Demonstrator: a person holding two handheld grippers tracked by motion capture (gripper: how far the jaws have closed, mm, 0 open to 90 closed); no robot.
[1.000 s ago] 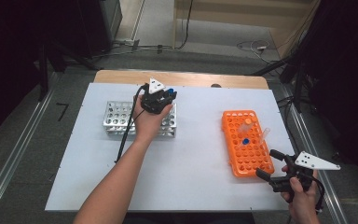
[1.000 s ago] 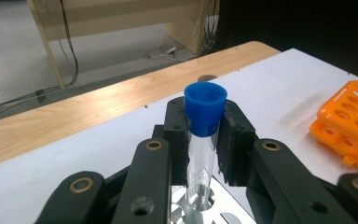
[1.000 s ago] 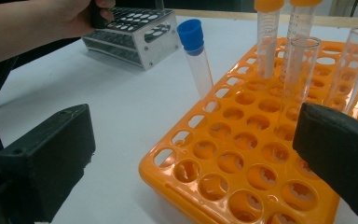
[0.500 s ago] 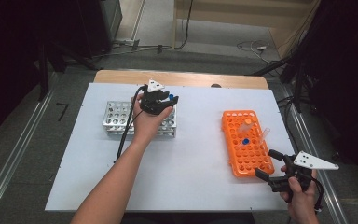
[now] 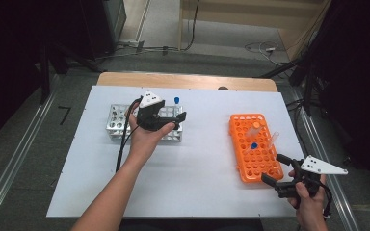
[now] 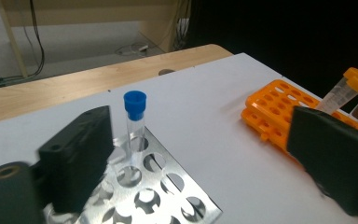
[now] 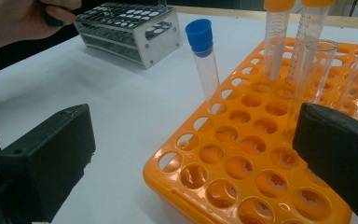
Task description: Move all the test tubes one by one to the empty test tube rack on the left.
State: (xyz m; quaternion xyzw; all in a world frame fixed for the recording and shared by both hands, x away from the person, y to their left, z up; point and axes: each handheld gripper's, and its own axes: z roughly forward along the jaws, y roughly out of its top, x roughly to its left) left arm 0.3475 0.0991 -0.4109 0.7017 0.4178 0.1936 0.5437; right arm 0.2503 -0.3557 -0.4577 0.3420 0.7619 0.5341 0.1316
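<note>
A blue-capped clear tube [image 6: 134, 126] stands upright in a hole at the far right corner of the metal rack [image 6: 168, 186], its cap [image 5: 177, 100] showing in the high view. My left gripper [image 5: 176, 120] [image 6: 200, 140] hangs just short of it; its jaws have just been opening and stand wide, with nothing pressed between them. At the table's near right, my right gripper [image 5: 272, 168] [image 7: 191, 135] is open over the near corner of the orange rack [image 5: 253, 147] [image 7: 261, 186]. That rack holds a blue-capped tube [image 7: 204, 60], two orange-capped tubes [image 7: 276, 37] and clear uncapped ones.
The metal rack [image 5: 118, 122] sits left of centre on the white table [image 5: 197, 183], the orange rack to the right. A wooden strip [image 5: 188, 81] runs along the far edge. The left gripper's cable trails along the forearm.
The left jaws opened and let go of the blue-capped tube, which stays in the metal rack. The left hand drew back toward the person. The right gripper kept still.
</note>
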